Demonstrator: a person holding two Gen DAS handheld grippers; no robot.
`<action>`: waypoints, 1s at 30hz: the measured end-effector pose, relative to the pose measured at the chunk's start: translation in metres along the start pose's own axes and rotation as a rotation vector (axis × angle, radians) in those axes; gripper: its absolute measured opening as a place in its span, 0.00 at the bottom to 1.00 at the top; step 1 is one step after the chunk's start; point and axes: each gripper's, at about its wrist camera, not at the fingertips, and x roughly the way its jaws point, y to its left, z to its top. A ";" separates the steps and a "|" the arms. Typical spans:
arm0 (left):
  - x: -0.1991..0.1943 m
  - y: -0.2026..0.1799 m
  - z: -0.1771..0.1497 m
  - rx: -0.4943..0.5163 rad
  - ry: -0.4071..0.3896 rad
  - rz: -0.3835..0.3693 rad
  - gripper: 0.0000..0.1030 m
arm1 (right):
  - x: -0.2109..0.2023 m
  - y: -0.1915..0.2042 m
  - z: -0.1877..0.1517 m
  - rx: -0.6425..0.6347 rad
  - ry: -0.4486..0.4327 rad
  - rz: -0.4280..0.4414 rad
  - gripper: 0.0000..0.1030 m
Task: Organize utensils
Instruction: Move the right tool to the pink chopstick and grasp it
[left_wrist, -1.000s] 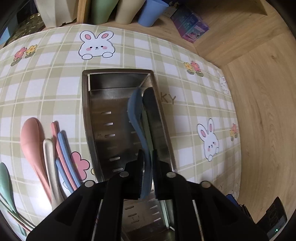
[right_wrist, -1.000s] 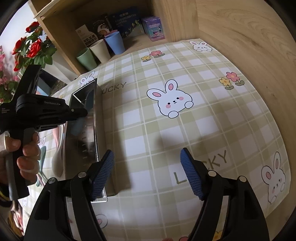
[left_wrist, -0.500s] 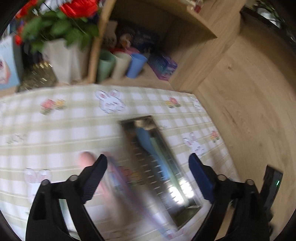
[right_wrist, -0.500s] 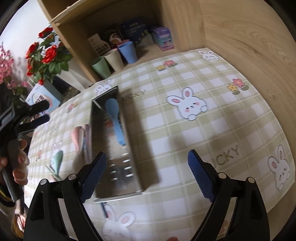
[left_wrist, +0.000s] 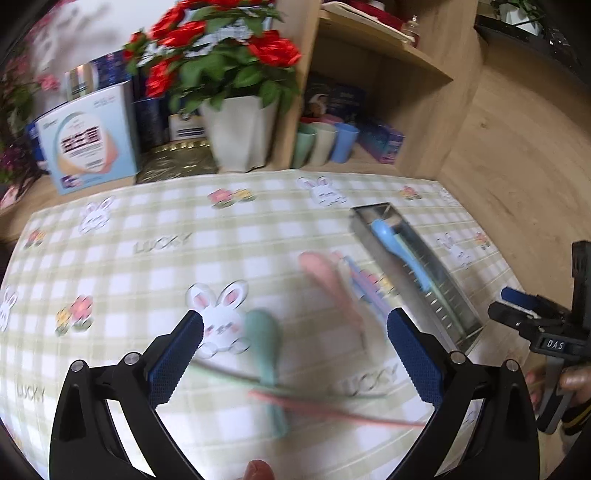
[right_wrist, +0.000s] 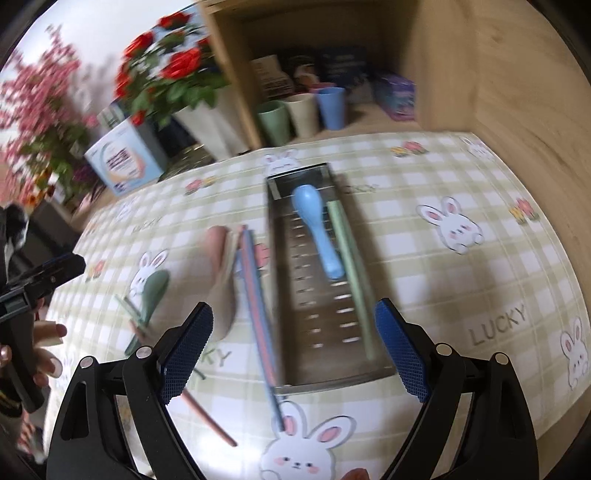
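Both my left tongs and right tongs gape wide, holding nothing. A blue spoon lies inside the metal tray; a pink spoon lies left of the tray.

A checked bunny-print surface carries a steel tray toward its far edge. Loose spoons and chopsticks lie just beside it.

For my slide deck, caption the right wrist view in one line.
Open right gripper hovers over metal tray holding light blue plastic spoon; pink spoon lies on checked tablecloth.
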 end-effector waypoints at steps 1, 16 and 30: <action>-0.003 0.006 -0.006 -0.009 -0.006 0.012 0.94 | 0.002 0.008 -0.002 -0.021 0.002 0.002 0.84; -0.029 0.083 -0.078 -0.204 -0.003 0.111 0.94 | 0.070 0.115 -0.046 -0.268 0.198 0.081 0.84; -0.028 0.097 -0.114 -0.221 -0.002 0.086 0.91 | 0.096 0.171 -0.079 -0.428 0.272 0.087 0.33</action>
